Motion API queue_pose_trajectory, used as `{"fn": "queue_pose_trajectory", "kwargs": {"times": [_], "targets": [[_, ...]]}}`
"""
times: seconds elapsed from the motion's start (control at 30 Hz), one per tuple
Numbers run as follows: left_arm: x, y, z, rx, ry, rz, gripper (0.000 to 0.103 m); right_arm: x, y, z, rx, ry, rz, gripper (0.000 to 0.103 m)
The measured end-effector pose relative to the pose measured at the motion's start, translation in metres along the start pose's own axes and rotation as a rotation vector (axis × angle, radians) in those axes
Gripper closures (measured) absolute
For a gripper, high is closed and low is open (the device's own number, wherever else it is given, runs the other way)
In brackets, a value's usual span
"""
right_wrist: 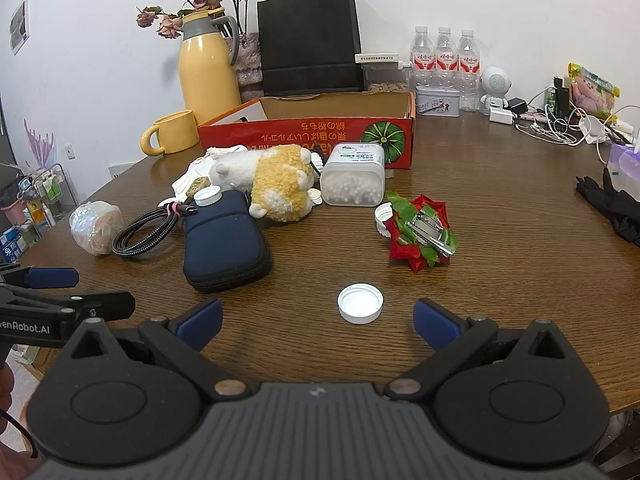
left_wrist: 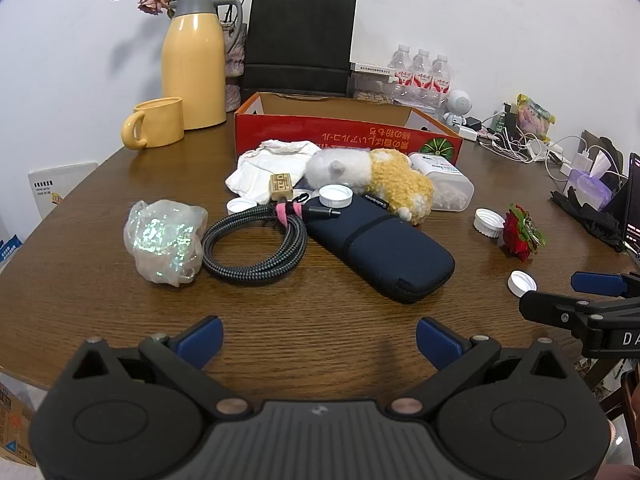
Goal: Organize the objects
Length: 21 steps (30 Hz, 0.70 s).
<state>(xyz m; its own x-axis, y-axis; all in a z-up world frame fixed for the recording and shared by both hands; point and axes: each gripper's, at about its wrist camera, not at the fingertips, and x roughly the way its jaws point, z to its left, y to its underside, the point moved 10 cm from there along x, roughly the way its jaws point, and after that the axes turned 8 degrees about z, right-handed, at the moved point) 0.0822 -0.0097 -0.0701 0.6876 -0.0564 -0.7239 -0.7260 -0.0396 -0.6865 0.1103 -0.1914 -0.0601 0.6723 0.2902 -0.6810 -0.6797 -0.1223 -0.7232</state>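
Where lettering can be read, it is sparse: "GenRobot.AI" runs along the side of the left gripper as seen from the right wrist view, and the right gripper shows "DA" at the frame edge of the left wrist view. Upside-down white Japanese print and a green pumpkin picture mark the front of the red cardboard box; the labels on the water bottles and on the clear plastic jar are too small to read.

Both grippers hover low over the near edge of the wooden table, side by side, pointing toward the box. Each has its blue-padded fingers spread wide with nothing held.

A white bottle cap lies open side up on the table just ahead of the right gripper, between its fingers in that view. Farther on lie a navy zip pouch with another cap resting on it, a coiled braided cable touching the pouch, an iridescent plastic bag, a white and yellow plush toy and a red flower clip beside a ridged cap.
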Motion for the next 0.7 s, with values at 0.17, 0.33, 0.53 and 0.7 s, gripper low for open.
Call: {"fn": "queue_pose_trajectory", "kwargs": {"times": [0.17, 0.33, 0.53, 0.7], "targets": [[0.0011, 0.001, -0.0001, -0.002, -0.001, 0.002, 0.0, -0.0001, 0.0, 0.0001, 0.0, 0.0, 0.0, 0.0], [0.0016, 0.0017, -0.0002, -0.002, 0.001, 0.002, 0.0, 0.0, 0.0002, 0.0001, 0.0, 0.0, 0.0, 0.0], [0.0016, 0.0018, -0.0002, -0.002, 0.001, 0.002, 0.0, 0.0001, 0.0002, 0.0002, 0.0, 0.001, 0.0, 0.0], [0.0016, 0.0022, -0.0004, -0.002, 0.001, 0.002, 0.0, 0.0, -0.0001, 0.0003, 0.0, 0.001, 0.0, 0.0]]}}
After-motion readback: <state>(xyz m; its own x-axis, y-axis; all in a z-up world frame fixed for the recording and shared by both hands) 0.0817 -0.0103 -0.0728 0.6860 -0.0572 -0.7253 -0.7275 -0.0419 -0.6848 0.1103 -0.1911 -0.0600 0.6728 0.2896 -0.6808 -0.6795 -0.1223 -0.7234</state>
